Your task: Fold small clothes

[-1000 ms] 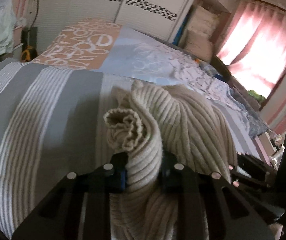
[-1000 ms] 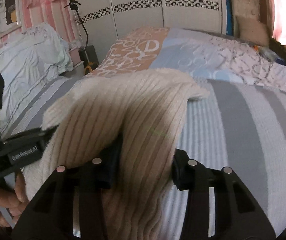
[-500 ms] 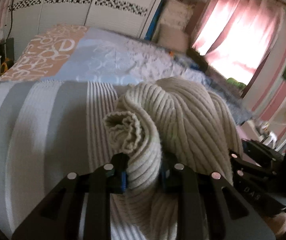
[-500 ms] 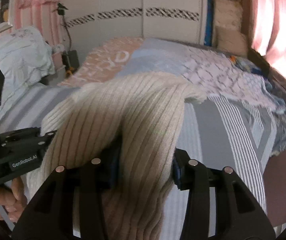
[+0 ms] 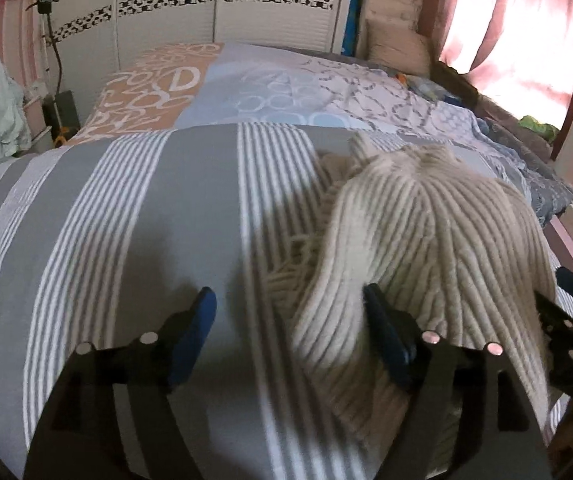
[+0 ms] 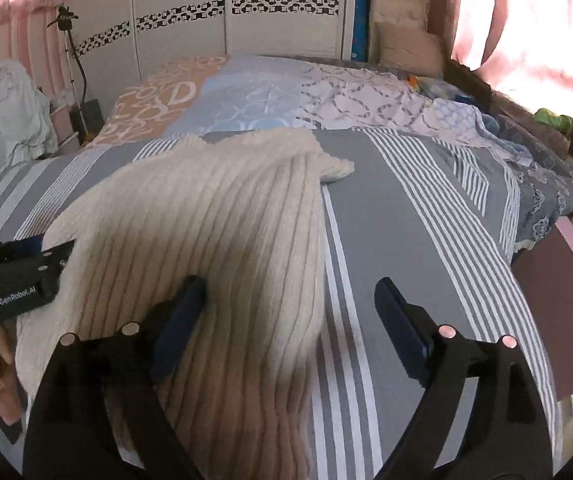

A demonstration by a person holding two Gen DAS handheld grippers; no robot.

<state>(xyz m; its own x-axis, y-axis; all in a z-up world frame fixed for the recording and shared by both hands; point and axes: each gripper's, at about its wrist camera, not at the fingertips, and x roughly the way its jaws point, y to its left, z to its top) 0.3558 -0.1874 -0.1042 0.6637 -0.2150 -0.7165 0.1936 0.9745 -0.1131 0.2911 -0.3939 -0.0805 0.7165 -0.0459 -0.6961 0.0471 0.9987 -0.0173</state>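
Sweater (image 6: 214, 248), cream ribbed, lies heaped on striped bed (image 5: 134, 216). Left gripper (image 5: 290, 320) and right gripper (image 6: 286, 308): jaws spread wide, gripping nothing; knit possibly brushing inner fingers.

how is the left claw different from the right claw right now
The left claw has the cream knit garment draped over its right finger, while in the right claw it lies over the left finger. The left claw's open gap shows mostly striped blanket; the right claw's gap is half filled with knit. Both stand open, gripping nothing, with blue pads.
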